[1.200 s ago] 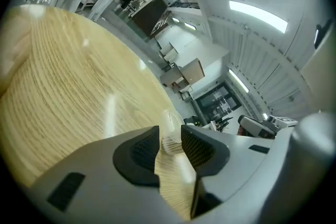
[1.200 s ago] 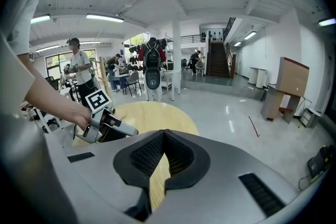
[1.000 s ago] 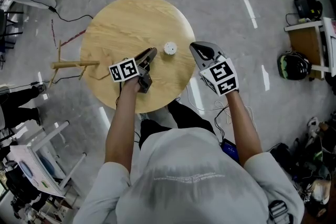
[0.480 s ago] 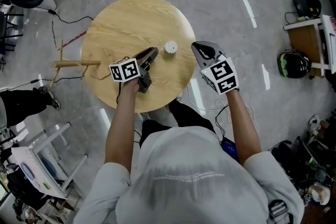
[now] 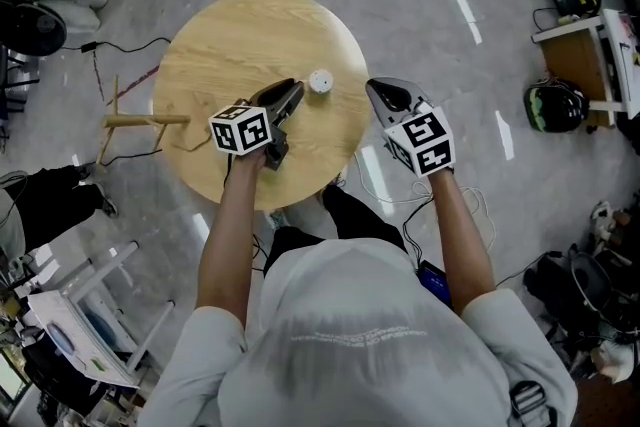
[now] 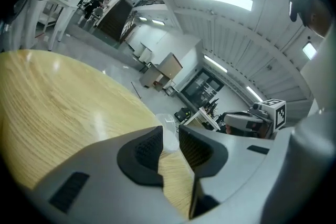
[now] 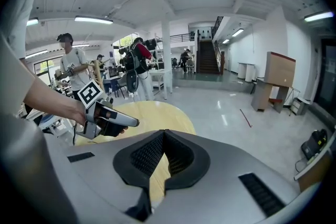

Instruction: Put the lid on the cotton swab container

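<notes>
Jaws of left claw (image 5: 299, 88), just closed, pinch cotton swab container (image 5: 320, 80); right claw (image 7: 164, 134) sits pressed together.

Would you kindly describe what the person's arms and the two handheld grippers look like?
Both the left gripper and right gripper are smooth grey shells tapering to a beak, with black ribbed pads inside. Each carries a white cube printed with black square markers. The person wears a pale grey short-sleeved T-shirt; the forearms are bare.
</notes>
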A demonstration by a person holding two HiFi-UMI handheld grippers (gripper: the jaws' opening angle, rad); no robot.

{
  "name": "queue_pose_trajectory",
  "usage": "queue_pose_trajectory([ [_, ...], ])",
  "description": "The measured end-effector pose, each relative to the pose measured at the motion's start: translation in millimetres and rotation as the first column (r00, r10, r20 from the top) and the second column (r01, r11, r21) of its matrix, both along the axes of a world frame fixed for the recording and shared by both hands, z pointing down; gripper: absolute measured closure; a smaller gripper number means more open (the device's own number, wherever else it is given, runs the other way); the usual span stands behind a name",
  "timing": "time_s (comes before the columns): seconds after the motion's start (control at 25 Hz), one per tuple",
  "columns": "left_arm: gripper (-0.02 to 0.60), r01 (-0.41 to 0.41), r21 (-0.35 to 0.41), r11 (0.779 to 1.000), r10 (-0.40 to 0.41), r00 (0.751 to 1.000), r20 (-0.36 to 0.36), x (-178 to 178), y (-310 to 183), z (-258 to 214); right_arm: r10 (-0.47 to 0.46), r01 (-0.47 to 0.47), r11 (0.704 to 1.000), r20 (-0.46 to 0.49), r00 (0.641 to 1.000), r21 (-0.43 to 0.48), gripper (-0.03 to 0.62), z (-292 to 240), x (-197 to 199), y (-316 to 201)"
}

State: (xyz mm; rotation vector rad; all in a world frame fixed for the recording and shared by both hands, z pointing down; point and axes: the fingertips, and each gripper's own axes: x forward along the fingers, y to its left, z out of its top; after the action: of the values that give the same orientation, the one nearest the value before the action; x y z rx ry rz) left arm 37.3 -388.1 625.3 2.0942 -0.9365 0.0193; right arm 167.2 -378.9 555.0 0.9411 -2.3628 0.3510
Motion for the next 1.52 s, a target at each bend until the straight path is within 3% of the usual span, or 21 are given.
queue_pose_trajectory([
  [0.16,0.477,-0.070,0.053,0.996,0.066,0.996,0.067,10.5,0.9,-8.3,0.047,-0.047,0.999,-0.017,0.999,-0.015,0.567,-1.8,9.6,4.9],
  [0.32,0.477,-0.166,0.098,0.981,0.147,0.974,0.170,26.1,0.6,-11.6,0.094,-0.094,0.995,-0.018,0.995,-0.009,0.568,-4.3,21.5,7.7],
  [0.52,0.477,-0.324,0.130,0.937,0.264,0.901,0.345,49.3,6.7,-6.1,0.150,-0.151,0.988,-0.024,0.988,-0.018,0.568,-1.8,35.6,14.1],
  [0.8,0.477,-0.418,0.111,0.901,0.318,0.815,0.485,63.0,7.2,8.6,0.194,-0.195,0.980,-0.042,0.980,-0.024,0.567,0.3,47.9,16.8],
  [1.04,0.485,-0.455,0.090,0.886,0.342,0.772,0.535,69.2,8.1,19.2,0.203,-0.205,0.978,-0.057,0.978,-0.027,0.567,4.3,53.2,21.5],
  [1.36,0.488,-0.463,0.073,0.883,0.351,0.757,0.551,70.7,5.3,26.0,0.212,-0.214,0.976,-0.057,0.976,-0.035,0.568,7.1,58.2,20.3],
  [1.52,0.492,-0.490,0.064,0.869,0.368,0.728,0.579,74.6,8.7,30.4,0.211,-0.213,0.976,-0.060,0.976,-0.038,0.568,9.1,60.9,22.3],
])
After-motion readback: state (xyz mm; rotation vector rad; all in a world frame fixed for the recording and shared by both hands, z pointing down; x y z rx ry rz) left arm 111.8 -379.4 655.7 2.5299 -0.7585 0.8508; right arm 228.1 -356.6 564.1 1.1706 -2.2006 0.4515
